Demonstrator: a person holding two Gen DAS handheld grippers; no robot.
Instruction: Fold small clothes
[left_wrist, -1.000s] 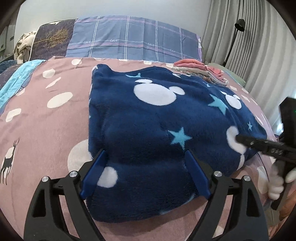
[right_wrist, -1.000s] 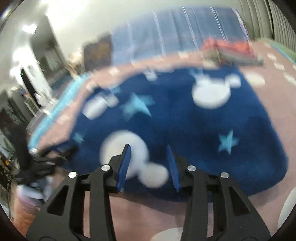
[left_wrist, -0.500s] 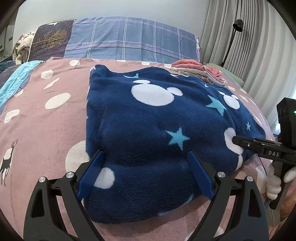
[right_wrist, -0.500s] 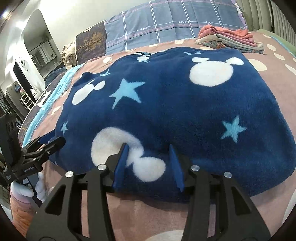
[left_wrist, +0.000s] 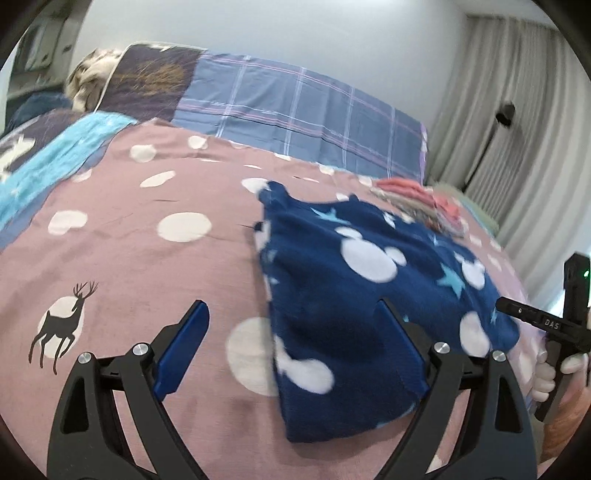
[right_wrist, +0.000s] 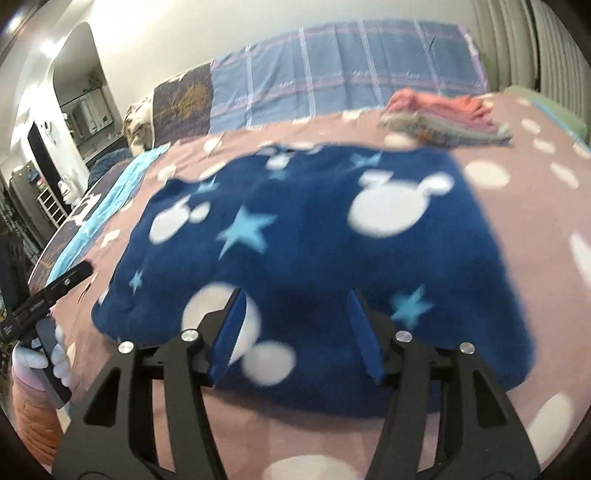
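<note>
Both our claws spread, empty — right claw (right_wrist: 297, 334) just widened over fleece garment (right_wrist: 314, 236); careless regrab w/ left claw (left_wrist: 291, 347) could undo fold.

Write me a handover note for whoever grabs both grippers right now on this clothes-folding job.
Left gripper: open wide, empty, over the pink bedspread at the garment's left edge.
Right gripper: jaws just opened, empty, above the near edge of the navy fleece garment.
Garment lies folded and flat on the bed.
Folded pile sits beyond it, near the pillows.
Done: this fold looks finished.
Left, probably: another fold or moving it to the pile.
</note>
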